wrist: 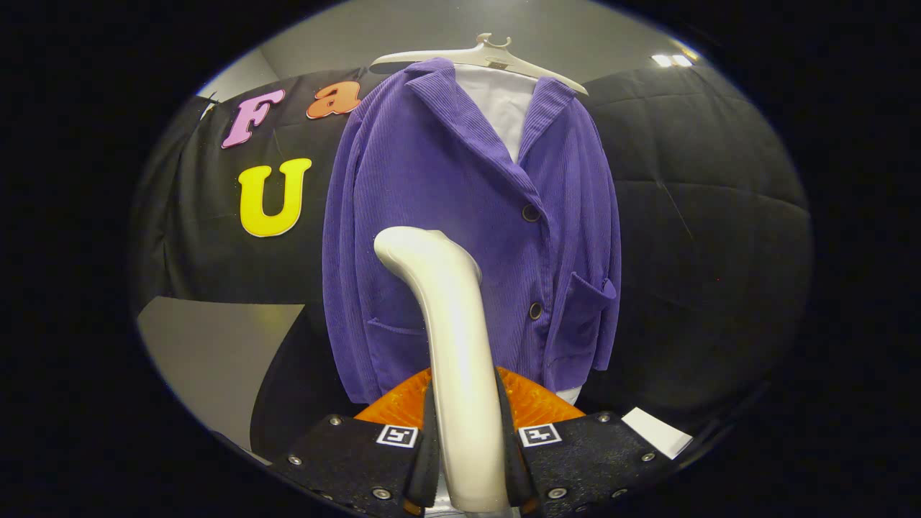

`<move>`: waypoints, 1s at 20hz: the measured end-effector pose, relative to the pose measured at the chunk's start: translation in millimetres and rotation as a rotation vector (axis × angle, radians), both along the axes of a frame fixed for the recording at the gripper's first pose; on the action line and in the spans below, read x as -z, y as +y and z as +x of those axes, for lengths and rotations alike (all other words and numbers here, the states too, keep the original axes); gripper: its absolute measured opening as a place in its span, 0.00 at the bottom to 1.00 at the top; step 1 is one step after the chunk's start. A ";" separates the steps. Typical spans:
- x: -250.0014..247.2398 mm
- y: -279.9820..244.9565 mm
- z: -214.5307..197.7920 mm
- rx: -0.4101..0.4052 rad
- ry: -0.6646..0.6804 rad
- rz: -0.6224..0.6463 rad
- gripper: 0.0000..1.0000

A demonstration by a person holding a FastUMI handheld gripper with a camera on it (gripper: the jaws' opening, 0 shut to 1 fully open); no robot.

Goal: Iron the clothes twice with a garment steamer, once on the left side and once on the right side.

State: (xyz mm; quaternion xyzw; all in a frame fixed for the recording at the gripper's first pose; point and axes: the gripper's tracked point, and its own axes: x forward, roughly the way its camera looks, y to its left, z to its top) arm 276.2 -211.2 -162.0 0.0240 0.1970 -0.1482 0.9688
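Between tool (pixel 468 460) fingers, steamer (pixel 450 338) clamped, jacket (pixel 468 216) beyond

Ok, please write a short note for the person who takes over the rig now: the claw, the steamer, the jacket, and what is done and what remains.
Claw: shut on the garment steamer, both fingers pressing on its handle. The steamer stands upright between them, its head bent toward the jacket.
Purple jacket: hangs buttoned on a white hanger just beyond the steamer, over a white shirt.
Steamer head: in front of the jacket's middle, beside the button line; contact cannot be judged.
Done: steamer picked up and brought to the jacket.
Left: as far as can be seen, both passes, left side and right side.
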 end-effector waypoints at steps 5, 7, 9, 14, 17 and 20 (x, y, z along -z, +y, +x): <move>27.6 1.8 -11.9 0.013 0.036 0.012 0.36; 40.2 1.3 -17.5 0.026 0.053 0.015 0.36; 53.4 2.8 -23.4 0.031 0.076 0.012 0.36; 74.3 10.0 -30.1 0.037 0.112 0.025 0.37; 83.8 12.3 -35.7 0.041 0.143 -0.002 0.36; 98.4 16.7 -39.4 0.050 0.158 0.042 0.36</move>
